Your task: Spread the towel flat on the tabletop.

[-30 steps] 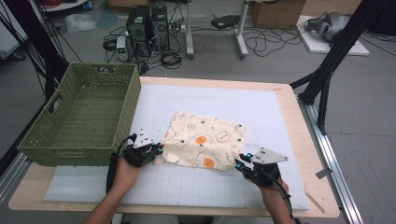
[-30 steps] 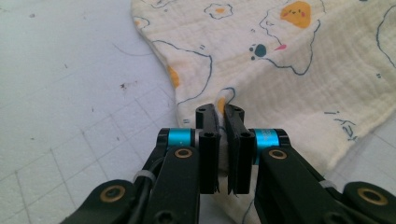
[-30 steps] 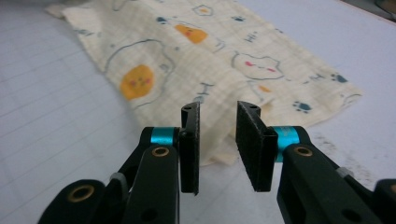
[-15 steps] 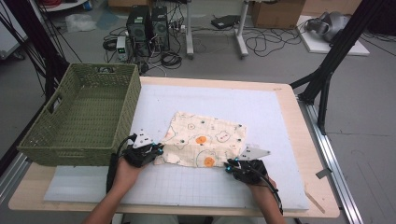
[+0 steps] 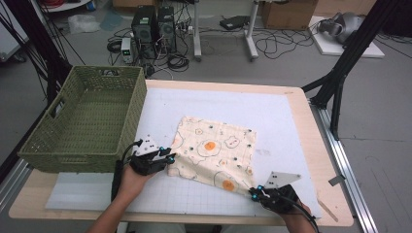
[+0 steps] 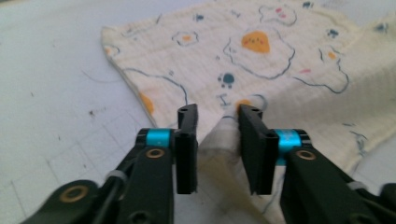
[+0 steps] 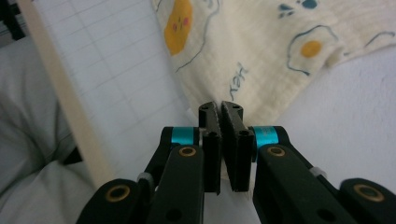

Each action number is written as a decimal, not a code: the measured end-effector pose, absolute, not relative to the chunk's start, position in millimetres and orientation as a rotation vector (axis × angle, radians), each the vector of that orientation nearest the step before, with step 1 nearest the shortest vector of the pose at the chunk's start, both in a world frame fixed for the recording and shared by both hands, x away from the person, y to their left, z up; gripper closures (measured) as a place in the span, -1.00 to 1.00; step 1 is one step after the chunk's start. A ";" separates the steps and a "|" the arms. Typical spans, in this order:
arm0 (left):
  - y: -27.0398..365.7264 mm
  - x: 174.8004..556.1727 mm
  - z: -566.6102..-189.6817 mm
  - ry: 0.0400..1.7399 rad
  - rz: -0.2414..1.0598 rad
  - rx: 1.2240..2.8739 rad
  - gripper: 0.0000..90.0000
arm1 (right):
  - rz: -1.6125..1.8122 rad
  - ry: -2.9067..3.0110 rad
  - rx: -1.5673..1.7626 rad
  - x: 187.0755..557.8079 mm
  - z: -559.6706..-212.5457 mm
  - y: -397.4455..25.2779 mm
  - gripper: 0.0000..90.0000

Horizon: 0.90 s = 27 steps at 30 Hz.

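Overhead, the right forearm was cut off by the bottom edge and only part of the right hand-held gripper [image 5: 256,191] showed, its jaw tips hidden against the cloth's near right corner. The cloth [image 5: 214,153], cream with fried-egg prints, lay mostly flat on a white gridded mat [image 5: 272,116] on the wooden tabletop [image 5: 303,121], near the front edge, just right of a green woven basket [image 5: 82,121] that sat at the tabletop's left side. The left hand-held gripper [image 5: 169,159] met the cloth's near left corner, with the left hand [image 5: 128,177] and forearm coming in from the bottom. Behind the tabletop, grey floor with tangled cables, a computer tower [image 5: 150,24] and black frame legs; details there were too small to read.

Left gripper view: the left hand-held gripper [image 6: 217,116] had its jaws parted, with a raised fold of cloth [image 6: 261,60] standing between them; whether the pads pressed the fold could not be told, so it read as released. The far cloth was blurred. Mat [image 6: 56,93] had faint grid lines and small specks.

Right gripper view: the right hand-held gripper [image 7: 220,109] was clenched, jaws nearly together, grasping the cloth [image 7: 261,51] by its edge; the pinched bit itself was hidden between the pads. The wooden tabletop edge [image 7: 65,98] ran diagonally at left, with grey fabric beyond it, blurred and hard to identify.
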<state>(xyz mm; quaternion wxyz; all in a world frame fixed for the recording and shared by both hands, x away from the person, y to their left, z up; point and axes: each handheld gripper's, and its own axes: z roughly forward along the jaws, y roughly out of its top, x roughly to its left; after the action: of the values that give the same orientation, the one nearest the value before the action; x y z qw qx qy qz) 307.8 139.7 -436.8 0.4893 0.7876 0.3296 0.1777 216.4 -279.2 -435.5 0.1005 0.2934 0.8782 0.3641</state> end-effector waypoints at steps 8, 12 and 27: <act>146.4 315.3 -435.4 0.870 0.454 1.839 0.12 | 1.139 2.488 0.910 207.0 -427.5 -295.2 0.46; 145.8 324.4 -430.6 0.880 0.452 1.830 0.06 | 1.178 2.394 0.929 217.2 -418.7 -297.4 0.21; 144.0 344.8 -426.1 0.963 0.428 1.791 -0.10 | 1.053 2.216 1.143 316.7 -425.3 -272.4 -0.22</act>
<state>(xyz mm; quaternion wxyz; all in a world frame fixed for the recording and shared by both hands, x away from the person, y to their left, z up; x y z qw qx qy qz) 344.8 144.0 -426.1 0.5070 0.7429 0.3994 0.1776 316.7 -272.4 -425.3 0.2158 0.4123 0.7994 0.3800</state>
